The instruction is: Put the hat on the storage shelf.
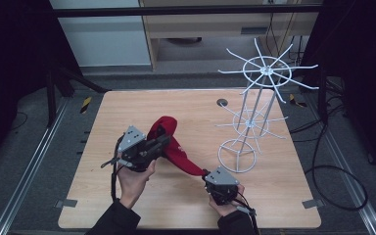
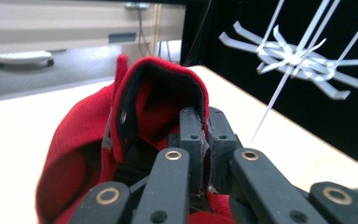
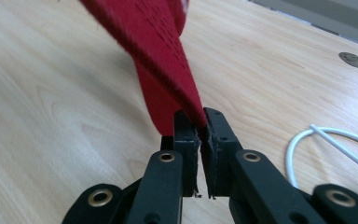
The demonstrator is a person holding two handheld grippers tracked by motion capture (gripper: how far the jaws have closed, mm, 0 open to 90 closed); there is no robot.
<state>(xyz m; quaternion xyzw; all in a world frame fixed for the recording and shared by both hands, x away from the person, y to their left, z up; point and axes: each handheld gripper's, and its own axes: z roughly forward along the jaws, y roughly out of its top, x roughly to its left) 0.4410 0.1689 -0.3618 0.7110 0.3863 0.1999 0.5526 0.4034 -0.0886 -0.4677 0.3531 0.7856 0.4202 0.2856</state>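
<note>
The left gripper (image 1: 162, 142) sits at mid-table, jaws pressed together on the cap (image 1: 174, 147) at its band; in the left gripper view the black-lined edge of the red fabric (image 2: 168, 88) rises just above the closed jaws, with the crown bulging to their left. From there the cap stretches down and to the right across the table (image 1: 127, 107), its long axis running diagonally between the two hands. At the lower end the right gripper (image 1: 207, 175) has its jaws closed on the narrow tip of the cap, and the right gripper view shows the cloth (image 3: 163, 51) pulled taut up and away from the pinch. Farther right stands the white wire rack (image 1: 254, 105), apart from both hands. The rack lies up and to the right of the cap, and the right gripper is nearer its base ring. I judge any hanging move would carry the cap rightward and upward toward the spokes.
</note>
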